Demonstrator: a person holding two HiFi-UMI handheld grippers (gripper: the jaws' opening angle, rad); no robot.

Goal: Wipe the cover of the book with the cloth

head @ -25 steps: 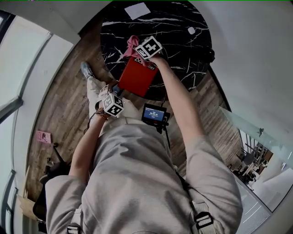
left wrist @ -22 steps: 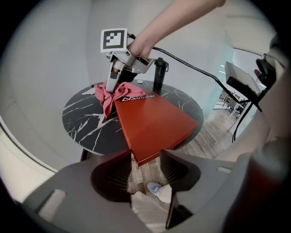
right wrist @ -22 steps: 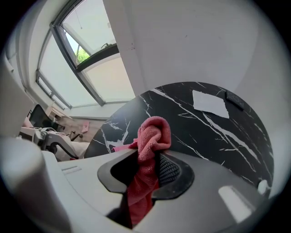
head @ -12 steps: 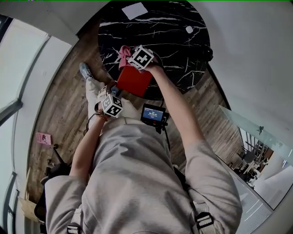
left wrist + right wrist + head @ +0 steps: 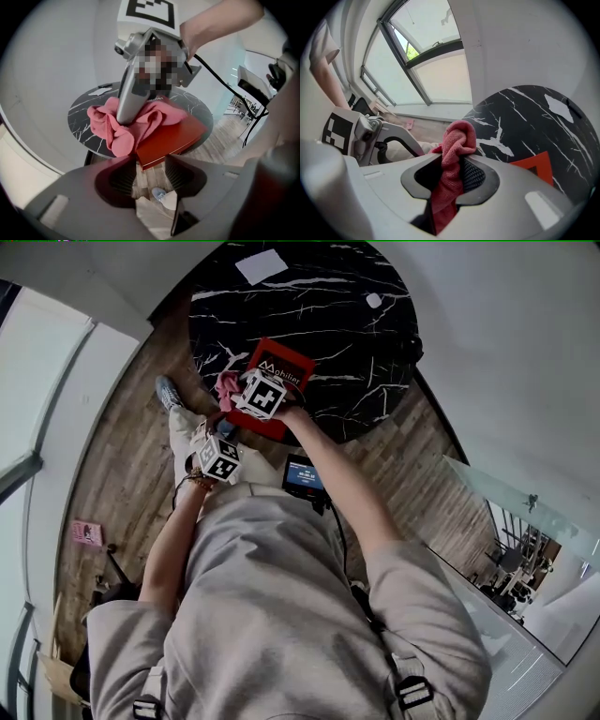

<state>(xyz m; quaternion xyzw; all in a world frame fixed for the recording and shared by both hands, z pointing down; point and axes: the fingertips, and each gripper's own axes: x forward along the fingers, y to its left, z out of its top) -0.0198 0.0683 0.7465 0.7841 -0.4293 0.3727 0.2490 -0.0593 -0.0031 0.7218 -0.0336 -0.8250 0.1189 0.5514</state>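
Gripping a pink cloth [image 5: 457,140], the right fingers [image 5: 474,174] press it onto the red book [image 5: 171,136] at its left edge. The left fingers [image 5: 115,176] clamp the book's near corner, which overhangs the black marbled tabletop [image 5: 328,296] toward the person.

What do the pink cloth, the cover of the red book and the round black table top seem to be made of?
Pink cloth: soft woven or knit fabric, probably microfibre; fine looped texture, limp folds.
Red book: the cover looks like smooth matte board; stiff, flat, even colour.
Round black table top: marble or an imitation; white veins on black.
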